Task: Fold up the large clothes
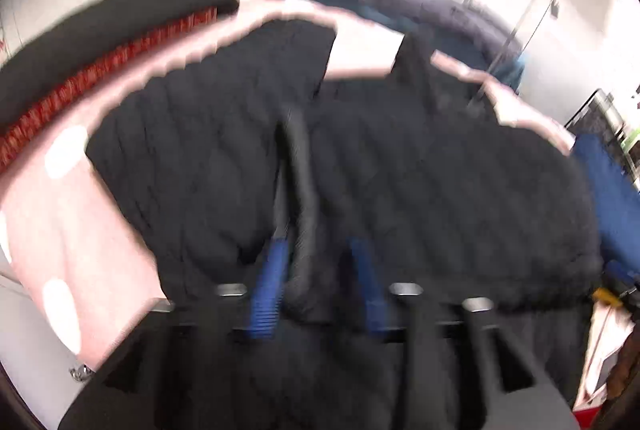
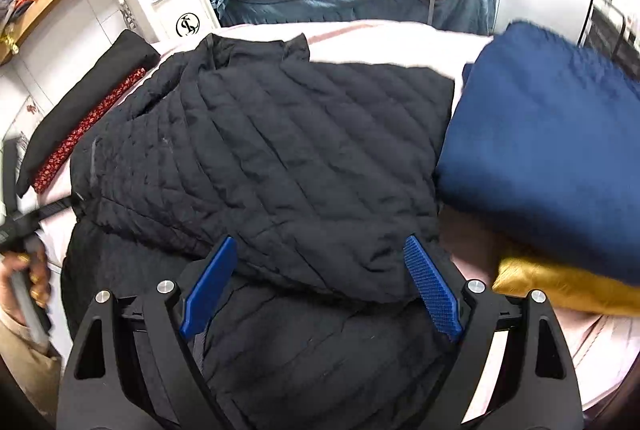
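Your left gripper [image 1: 316, 270] was clenched on a dark ribbed edge of the black quilted jacket [image 2: 260, 150], which lay partly folded on the pink bedsheet [image 1: 48, 214] ahead of both tools, while your right gripper [image 2: 320, 282] hung released, its blue pads spread wide over the near folded hem. The left view was smeared, so I judged that a fast pull on that thin edge could have slipped it from the pads. The slick padded layers might also have slid open toward the blue folded cloth [image 2: 552, 150] just right of your right tool.
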Available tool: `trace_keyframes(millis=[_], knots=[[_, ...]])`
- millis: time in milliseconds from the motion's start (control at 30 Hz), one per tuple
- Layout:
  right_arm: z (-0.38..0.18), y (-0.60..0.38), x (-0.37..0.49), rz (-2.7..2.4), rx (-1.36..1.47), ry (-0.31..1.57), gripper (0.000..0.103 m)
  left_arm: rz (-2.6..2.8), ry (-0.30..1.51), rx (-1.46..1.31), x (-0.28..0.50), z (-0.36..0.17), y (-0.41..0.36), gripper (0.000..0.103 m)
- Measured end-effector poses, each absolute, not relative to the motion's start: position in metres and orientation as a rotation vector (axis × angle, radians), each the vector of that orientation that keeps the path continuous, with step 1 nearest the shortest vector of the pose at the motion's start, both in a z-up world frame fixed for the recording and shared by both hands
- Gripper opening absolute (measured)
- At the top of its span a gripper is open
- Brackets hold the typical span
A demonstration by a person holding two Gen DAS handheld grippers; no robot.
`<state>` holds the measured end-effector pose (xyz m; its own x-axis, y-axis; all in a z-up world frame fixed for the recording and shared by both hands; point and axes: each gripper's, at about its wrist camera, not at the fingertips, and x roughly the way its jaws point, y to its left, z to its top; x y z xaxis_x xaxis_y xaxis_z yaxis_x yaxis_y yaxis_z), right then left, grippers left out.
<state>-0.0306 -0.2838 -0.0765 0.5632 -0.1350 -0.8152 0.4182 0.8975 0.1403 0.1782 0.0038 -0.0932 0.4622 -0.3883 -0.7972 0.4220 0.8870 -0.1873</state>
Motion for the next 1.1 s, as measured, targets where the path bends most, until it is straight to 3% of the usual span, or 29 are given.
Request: trace_keyframes(millis=[100, 267, 467, 600, 867, 1100], knots=[[-0.069, -0.285, -0.023, -0.325, 0.324, 0.907, 0.085, -0.562, 0.799, -0.005, 0.162, -0.045, -0.003, 0.082], [-0.065, -0.274, 0.007, -0.283, 0.306, 0.915, 0.085, -0.655, 0.809, 0.191, 0.15, -0.049, -0.065, 0.083], [-0.088, -0.27, 0.039, -0.345, 0.193, 0.979, 0.085, -0.62, 0.972, 0.248, 0.171, -0.111, -0.108, 0.083], [-0.136, -0.282, 0.054, -0.371, 0.168, 1.102, 0.097, -0.609, 1.068, 0.255, 0.186, -0.147, -0.109, 0.089], [-0.169, -0.28, 0.068, -0.417, 0.123, 1.148, 0.098, -0.586, 1.056, 0.358, 0.181, -0.17, -0.121, 0.097], [-0.174, -0.278, 0.057, -0.428, 0.133, 1.043, 0.098, -0.606, 0.985, 0.338, 0.175, -0.175, -0.116, 0.097]])
